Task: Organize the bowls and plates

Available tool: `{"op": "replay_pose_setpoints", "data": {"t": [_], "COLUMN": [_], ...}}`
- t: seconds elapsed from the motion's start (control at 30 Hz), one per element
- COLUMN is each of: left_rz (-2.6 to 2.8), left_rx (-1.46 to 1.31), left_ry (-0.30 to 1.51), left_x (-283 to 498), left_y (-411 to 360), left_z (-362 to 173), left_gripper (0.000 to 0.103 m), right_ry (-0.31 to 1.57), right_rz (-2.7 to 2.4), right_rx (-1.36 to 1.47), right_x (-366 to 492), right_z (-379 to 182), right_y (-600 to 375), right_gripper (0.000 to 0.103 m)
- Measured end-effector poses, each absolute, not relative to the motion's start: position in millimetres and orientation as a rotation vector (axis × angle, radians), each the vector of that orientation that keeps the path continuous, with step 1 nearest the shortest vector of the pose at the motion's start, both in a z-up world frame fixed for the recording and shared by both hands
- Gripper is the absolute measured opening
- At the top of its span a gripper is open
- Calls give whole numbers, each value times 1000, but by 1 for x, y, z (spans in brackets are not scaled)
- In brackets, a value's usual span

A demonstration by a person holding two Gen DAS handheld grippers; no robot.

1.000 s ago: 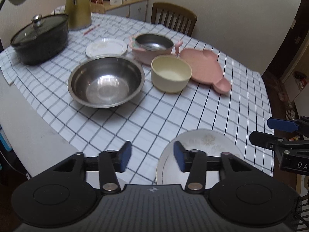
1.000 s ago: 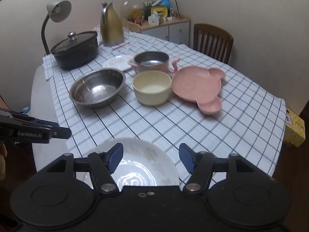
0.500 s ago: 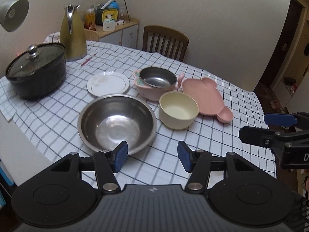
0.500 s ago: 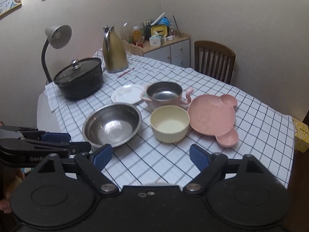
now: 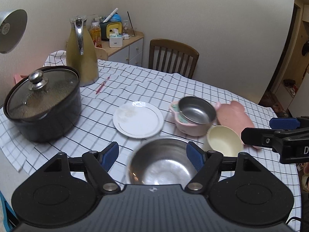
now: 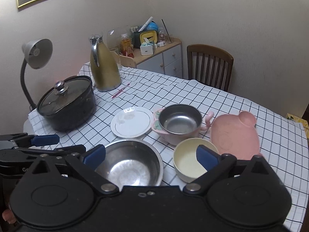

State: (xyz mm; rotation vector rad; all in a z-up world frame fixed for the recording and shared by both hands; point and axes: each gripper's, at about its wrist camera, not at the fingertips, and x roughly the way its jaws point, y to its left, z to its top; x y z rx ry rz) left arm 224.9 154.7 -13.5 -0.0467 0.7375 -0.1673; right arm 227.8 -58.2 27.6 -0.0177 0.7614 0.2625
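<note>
A large steel bowl (image 5: 161,164) (image 6: 131,164) sits nearest me on the checked tablecloth. Behind it lie a white plate (image 5: 138,119) (image 6: 132,124), a pink-rimmed steel bowl (image 5: 195,114) (image 6: 180,122), a cream bowl (image 5: 224,140) (image 6: 188,159) and a pink bear-shaped plate (image 5: 235,116) (image 6: 234,133). My left gripper (image 5: 152,155) is open and empty above the steel bowl. My right gripper (image 6: 150,156) is open and empty, spanning the steel bowl and cream bowl.
A black lidded pot (image 5: 42,104) (image 6: 66,103) stands at the left, a gold jug (image 5: 82,52) (image 6: 104,65) and a red pen (image 6: 120,90) behind it. A desk lamp (image 6: 34,58), a wooden chair (image 6: 210,65) and a cabinet (image 6: 160,58) stand beyond the table.
Both grippers have risen and moved forward over the table. The near white plate at the front edge has dropped out of view. Both jaws have opened wider.
</note>
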Motion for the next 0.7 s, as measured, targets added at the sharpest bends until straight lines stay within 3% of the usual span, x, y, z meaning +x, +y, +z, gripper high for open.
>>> {"op": "replay_pose_setpoints", "data": {"t": [0.43,0.7], "left_rz": [-139,-130], "left_rx": [-97,-142], "left_ry": [832,932], "left_x": [334,388], "left_y": [214,225], "left_z": [-54,-93], "left_gripper": [77,77], "right_ry": [831,976], "right_rz": [202,210], "right_rx": [-42,-112], "right_x": [352,451], "right_z": [11,-35], "right_y": [10,29], "right_gripper": [100,97]}}
